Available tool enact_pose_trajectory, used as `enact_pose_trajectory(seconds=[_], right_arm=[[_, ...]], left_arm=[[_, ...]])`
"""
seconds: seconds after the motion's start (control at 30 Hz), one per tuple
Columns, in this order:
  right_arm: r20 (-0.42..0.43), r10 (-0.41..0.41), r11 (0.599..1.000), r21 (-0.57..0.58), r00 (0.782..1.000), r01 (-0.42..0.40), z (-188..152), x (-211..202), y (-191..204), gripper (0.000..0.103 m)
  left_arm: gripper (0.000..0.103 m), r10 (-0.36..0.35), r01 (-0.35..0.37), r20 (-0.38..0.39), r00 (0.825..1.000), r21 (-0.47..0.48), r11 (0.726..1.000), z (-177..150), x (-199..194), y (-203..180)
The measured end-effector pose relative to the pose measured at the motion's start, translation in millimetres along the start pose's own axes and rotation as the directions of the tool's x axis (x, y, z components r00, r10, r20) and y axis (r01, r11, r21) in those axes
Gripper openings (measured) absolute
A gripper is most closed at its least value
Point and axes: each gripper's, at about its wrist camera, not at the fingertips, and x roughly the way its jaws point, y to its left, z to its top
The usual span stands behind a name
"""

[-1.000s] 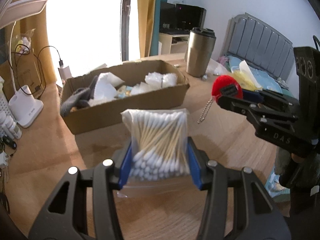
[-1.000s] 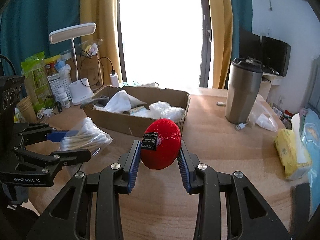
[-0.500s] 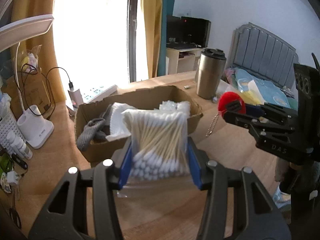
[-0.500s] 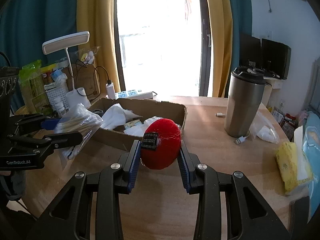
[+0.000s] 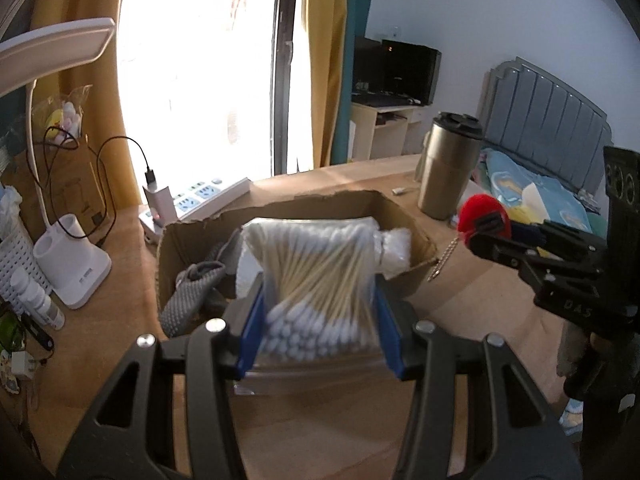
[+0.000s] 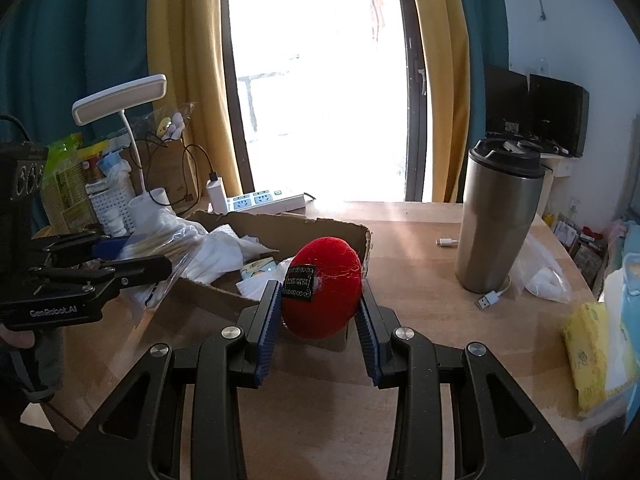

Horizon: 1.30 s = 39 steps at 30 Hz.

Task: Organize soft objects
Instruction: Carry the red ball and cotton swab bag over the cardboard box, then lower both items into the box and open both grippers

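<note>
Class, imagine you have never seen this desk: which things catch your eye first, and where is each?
A fuzzy red plush ball sits clamped in the right gripper, near the open brown cardboard box. A clear bag of cotton swabs, pinched in the left gripper, hangs before that box.

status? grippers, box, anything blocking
Left gripper shut on cotton swab bag. Right gripper shut on red plush ball. Both near cardboard box; nothing blocking.

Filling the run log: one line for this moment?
left hand-held gripper: shut on cotton swab bag | right hand-held gripper: shut on red plush ball | both near cardboard box
</note>
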Motion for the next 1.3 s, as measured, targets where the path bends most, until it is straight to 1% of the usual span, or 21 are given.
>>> enact_pose_trajectory(seconds=[0.3, 0.7, 1.0, 1.2, 1.3], right_arm=[[0.003, 0.038, 0.999, 0.013, 0.999, -0.038, 8.6, 15.3, -4.8, 0.038], [-0.005, 0.058, 0.998, -0.002, 0.998, -0.058, 16.6, 35.0, -3.4, 0.038], [-0.008, 0.074, 0.997, -0.011, 0.997, -0.074, 23.7, 48.7, 3.6, 0.038], [-0.030, 0.087, 0.996, -0.024, 0.996, -0.088, 25.3, 61.7, 12.5, 0.038], [-0.034, 0.094, 0.995, -0.025, 0.995, -0.095, 26.2, 66.5, 17.9, 0.038]], left_arm=[[0.051, 0.007, -0.007, 0.010, 1.000, -0.019, 1.000, 9.4, 14.5, 9.7], [0.052, 0.006, -0.005, 0.024, 1.000, -0.047, 0.999, 14.5, 32.9, 23.5], [0.052, -0.005, 0.006, 0.005, 1.000, -0.065, 0.998, 15.3, 55.7, 32.5], [0.052, -0.029, 0.026, -0.035, 0.999, -0.086, 0.996, 12.3, 73.4, 39.0], [0.058, -0.046, 0.044, -0.021, 0.999, -0.091, 0.995, 13.7, 73.1, 40.9]])
